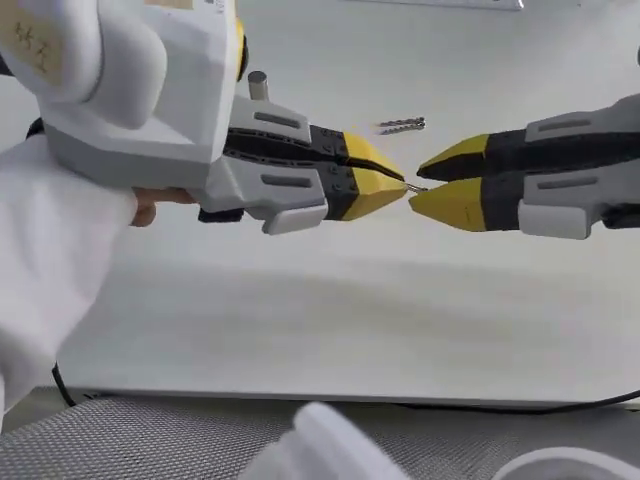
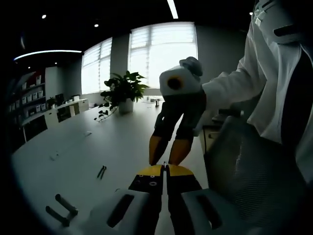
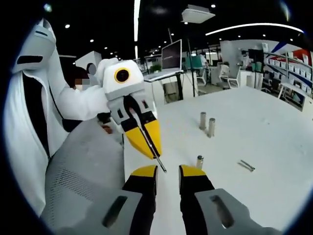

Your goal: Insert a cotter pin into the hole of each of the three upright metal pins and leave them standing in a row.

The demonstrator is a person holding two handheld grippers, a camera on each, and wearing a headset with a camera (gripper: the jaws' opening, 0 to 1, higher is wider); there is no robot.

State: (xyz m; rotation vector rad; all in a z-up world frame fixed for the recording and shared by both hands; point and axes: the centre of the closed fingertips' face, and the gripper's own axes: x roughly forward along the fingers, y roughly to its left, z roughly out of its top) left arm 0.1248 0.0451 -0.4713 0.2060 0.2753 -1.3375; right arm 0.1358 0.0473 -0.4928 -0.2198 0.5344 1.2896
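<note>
Left gripper (image 1: 404, 184) reaches in from 9 o'clock, jaws pinched on a cotter pin (image 3: 159, 159). The right gripper (image 1: 416, 183) meets it from 3, jaws narrowly apart either side of the pin's tip. Spare cotter pins (image 1: 402, 125) lie at 12 on the white table (image 1: 300, 300) — bare surface to its 6 o'clock edge. Three metal pins (image 3: 203, 120) stand upright beyond

Left gripper (image 1: 400, 186) fingers pinched together; right gripper (image 1: 418, 183) faces it tip-to-tip, fingers seemingly parted.
</note>
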